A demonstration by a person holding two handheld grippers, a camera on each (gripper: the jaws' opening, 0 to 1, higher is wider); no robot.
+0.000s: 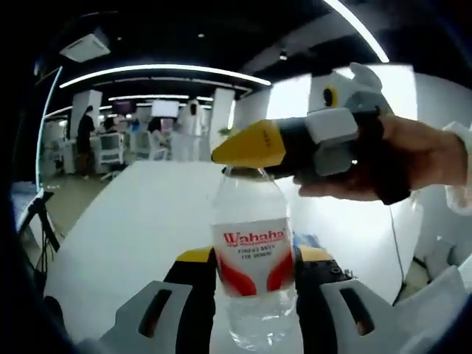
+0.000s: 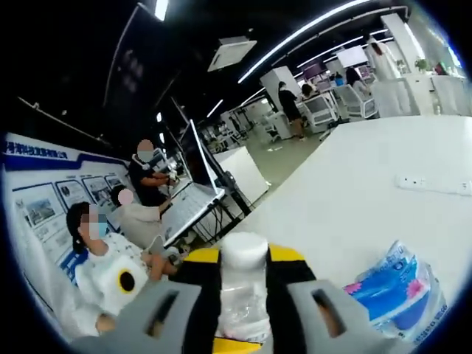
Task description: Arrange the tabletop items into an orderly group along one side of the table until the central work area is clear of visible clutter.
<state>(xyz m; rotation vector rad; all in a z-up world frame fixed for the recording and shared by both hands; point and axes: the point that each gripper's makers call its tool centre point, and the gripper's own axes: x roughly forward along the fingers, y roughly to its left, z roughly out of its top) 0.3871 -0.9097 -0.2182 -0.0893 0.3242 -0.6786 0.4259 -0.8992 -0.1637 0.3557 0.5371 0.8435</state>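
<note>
A clear water bottle with a red-and-white Wahaha label stands upright between the yellow-tipped jaws of my left gripper, which is shut on its body. My right gripper comes in from the right, held by a hand, and its yellow jaw covers the bottle's top. In the right gripper view the white cap sits between the jaws of my right gripper, which is shut on it. A blue tissue pack lies on the white table just right of the bottle.
The long white table stretches away bare behind the bottle. A white socket strip lies farther out on it. Seated people and a laptop stand are beyond the table's left edge. Office desks and chairs fill the background.
</note>
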